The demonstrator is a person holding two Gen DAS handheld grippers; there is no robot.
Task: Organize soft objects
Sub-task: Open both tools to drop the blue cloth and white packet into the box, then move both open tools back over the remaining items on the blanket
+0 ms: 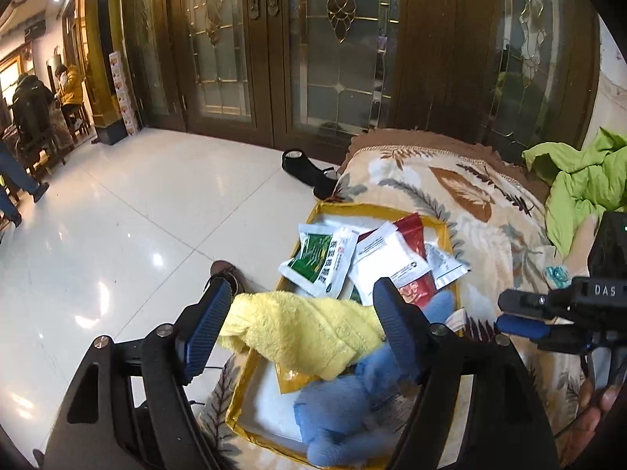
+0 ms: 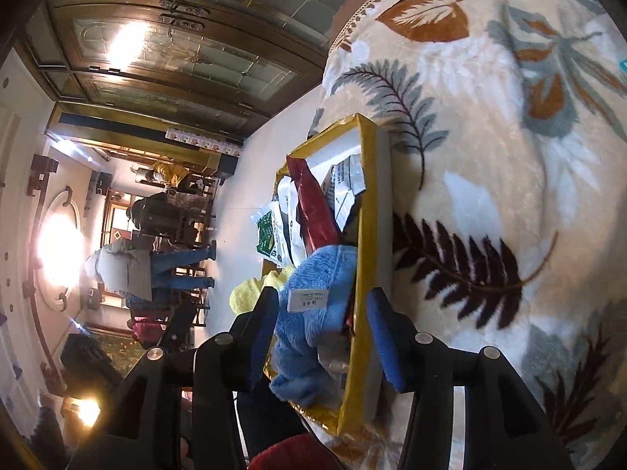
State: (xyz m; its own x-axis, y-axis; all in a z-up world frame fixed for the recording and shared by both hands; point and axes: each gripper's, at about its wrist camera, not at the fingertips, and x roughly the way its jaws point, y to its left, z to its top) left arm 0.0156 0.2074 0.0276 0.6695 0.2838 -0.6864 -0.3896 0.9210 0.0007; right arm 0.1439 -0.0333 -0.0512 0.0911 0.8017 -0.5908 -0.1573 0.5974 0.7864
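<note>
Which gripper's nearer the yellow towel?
Left. The left gripper has the yellow towel between its open jaws; the right gripper straddles the box's far rim.

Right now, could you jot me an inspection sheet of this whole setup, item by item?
Surface: leaf-print blanket over a soft seat, beside a glossy tiled floor.
Job's things: yellow towel and blue plush cloth lie in a gold-rimmed box; the yellow one overlaps the blue.
Clutter: sachets and packets piled at the box's far end; green garment on the blanket; black shoe on the floor.
Grippers: left gripper open over the yellow towel; right gripper open, straddling the box's rim and the blue cloth.
Cables: nothing seen.
Surroundings: wood and glass doors; people at left background.
</note>
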